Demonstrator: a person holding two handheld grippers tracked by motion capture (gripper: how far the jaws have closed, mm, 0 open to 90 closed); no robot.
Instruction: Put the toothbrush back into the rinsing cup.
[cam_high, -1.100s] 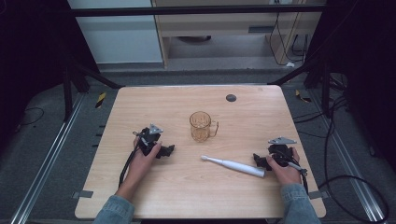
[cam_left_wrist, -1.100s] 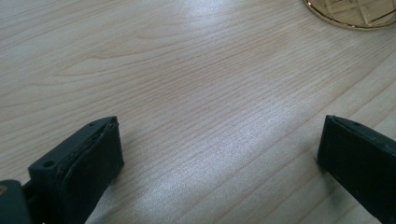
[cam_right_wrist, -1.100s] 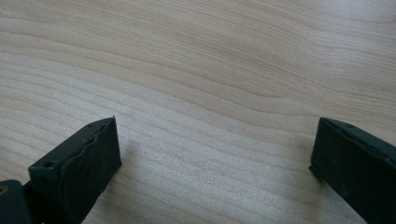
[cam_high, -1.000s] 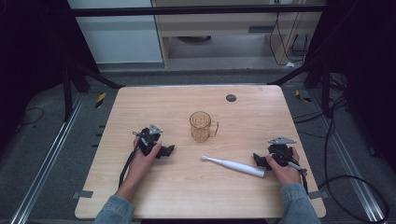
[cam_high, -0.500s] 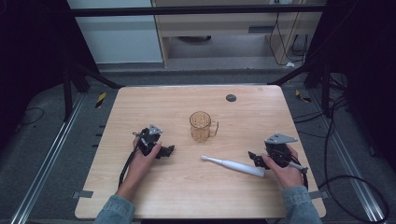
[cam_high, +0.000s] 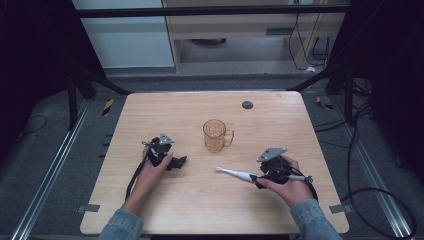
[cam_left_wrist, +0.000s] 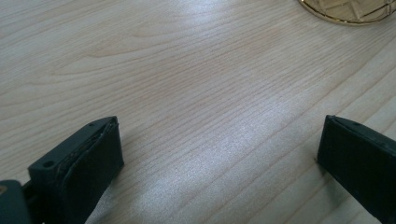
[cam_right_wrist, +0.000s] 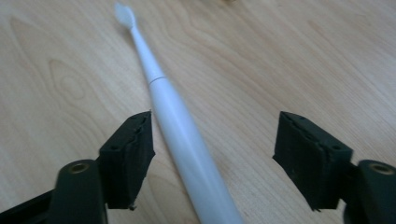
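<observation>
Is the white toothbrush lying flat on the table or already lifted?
Lying flat. The toothbrush rests along the table between the right tongs, which have been closing but do not press it.

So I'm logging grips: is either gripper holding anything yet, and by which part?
Nothing yet. The right gripper straddles the electric toothbrush handle, jaws closing but not clamped on it. The left gripper is open over bare table.

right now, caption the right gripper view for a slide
Open black fingers straddle a white electric toothbrush lying on the light wooden table.
</observation>
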